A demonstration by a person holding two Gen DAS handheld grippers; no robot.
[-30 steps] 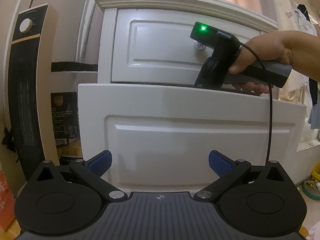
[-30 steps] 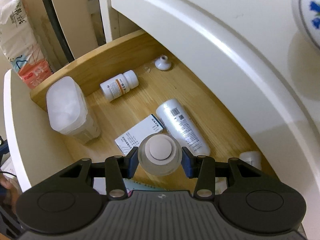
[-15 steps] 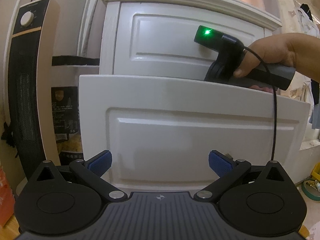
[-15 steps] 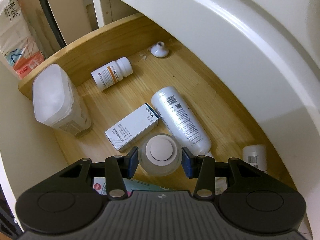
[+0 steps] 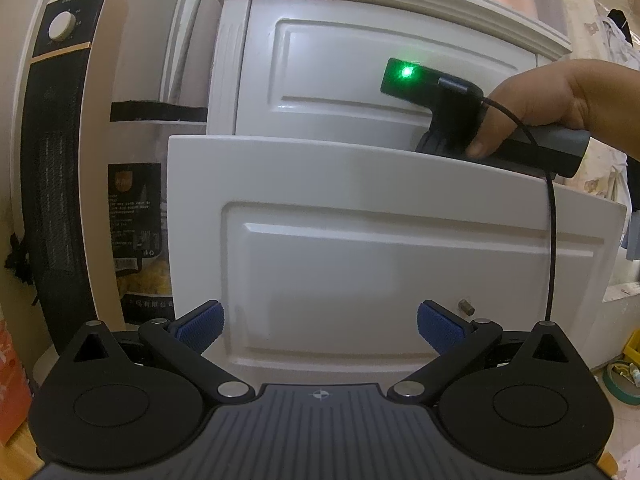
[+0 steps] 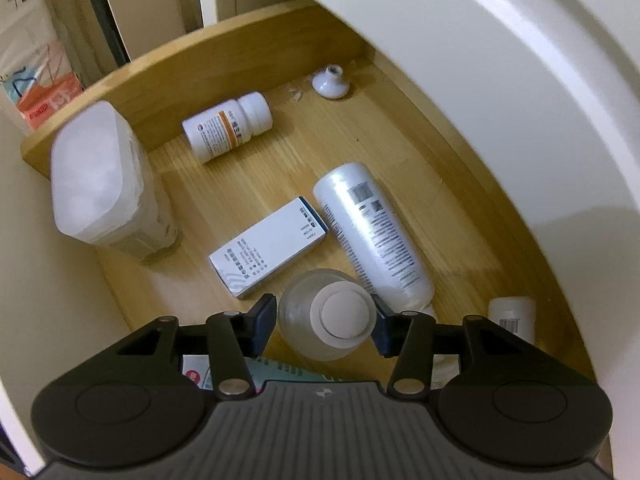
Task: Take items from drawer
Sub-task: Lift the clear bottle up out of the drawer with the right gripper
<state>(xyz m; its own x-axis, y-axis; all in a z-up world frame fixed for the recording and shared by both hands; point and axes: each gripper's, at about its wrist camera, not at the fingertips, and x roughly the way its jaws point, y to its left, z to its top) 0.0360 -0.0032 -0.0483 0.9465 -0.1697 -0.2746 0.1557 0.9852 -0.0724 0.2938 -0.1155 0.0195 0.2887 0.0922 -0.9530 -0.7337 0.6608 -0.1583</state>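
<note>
The white drawer (image 5: 392,240) stands pulled out of the white dresser. My left gripper (image 5: 320,320) is open and empty in front of the drawer's face. My right gripper (image 6: 325,318) reaches down into the drawer and is shut on a clear bottle with a round white cap (image 6: 332,312). On the wooden drawer floor (image 6: 280,160) lie a white pill bottle (image 6: 228,126), a white box (image 6: 270,246), a long white bottle (image 6: 372,232), a small white knob (image 6: 331,83) and a frosted container (image 6: 100,176). The right gripper's handle (image 5: 480,120) and the hand show in the left wrist view.
A tall black heater (image 5: 56,160) stands left of the dresser. The closed upper drawer front (image 6: 500,60) overhangs the open drawer. Another small white bottle (image 6: 512,316) lies at the drawer's right. A tape roll (image 5: 620,380) lies on the floor at right.
My right gripper has gone lower into the drawer with the capped bottle still between its fingers. My left gripper has drifted slightly, staying open.
</note>
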